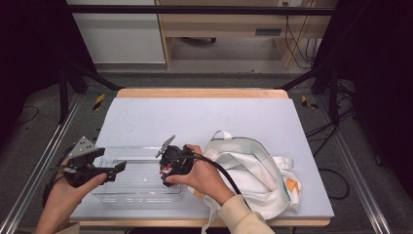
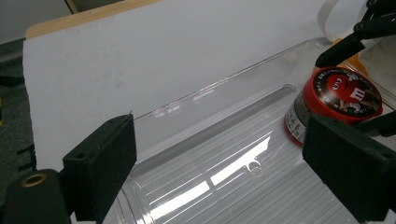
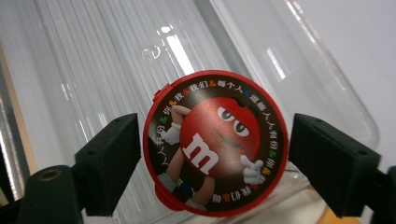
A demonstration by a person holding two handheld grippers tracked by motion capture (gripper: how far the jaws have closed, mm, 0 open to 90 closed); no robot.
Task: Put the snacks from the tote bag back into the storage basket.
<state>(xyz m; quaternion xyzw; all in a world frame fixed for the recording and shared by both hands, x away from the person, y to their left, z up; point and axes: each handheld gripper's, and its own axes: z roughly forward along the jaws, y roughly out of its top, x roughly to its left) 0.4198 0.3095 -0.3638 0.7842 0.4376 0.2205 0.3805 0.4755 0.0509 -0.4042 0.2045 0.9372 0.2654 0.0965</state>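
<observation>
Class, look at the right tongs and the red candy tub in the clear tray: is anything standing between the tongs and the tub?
Nothing visible does. The right tongs sit open with the red tub directly between their jaws, inside the clear tray.

Red tin (image 3: pixel 215 142) with a cartoon lid; clear ribbed bin (image 2: pixel 224 140); white bag (image 1: pixel 251 168), orange patches.

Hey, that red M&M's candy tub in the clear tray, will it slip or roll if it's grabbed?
The candy tub is round, so tipped over it would probably roll. Its glossy lid looks slippery. The ribbed clear tray floor may let it slide.
</observation>
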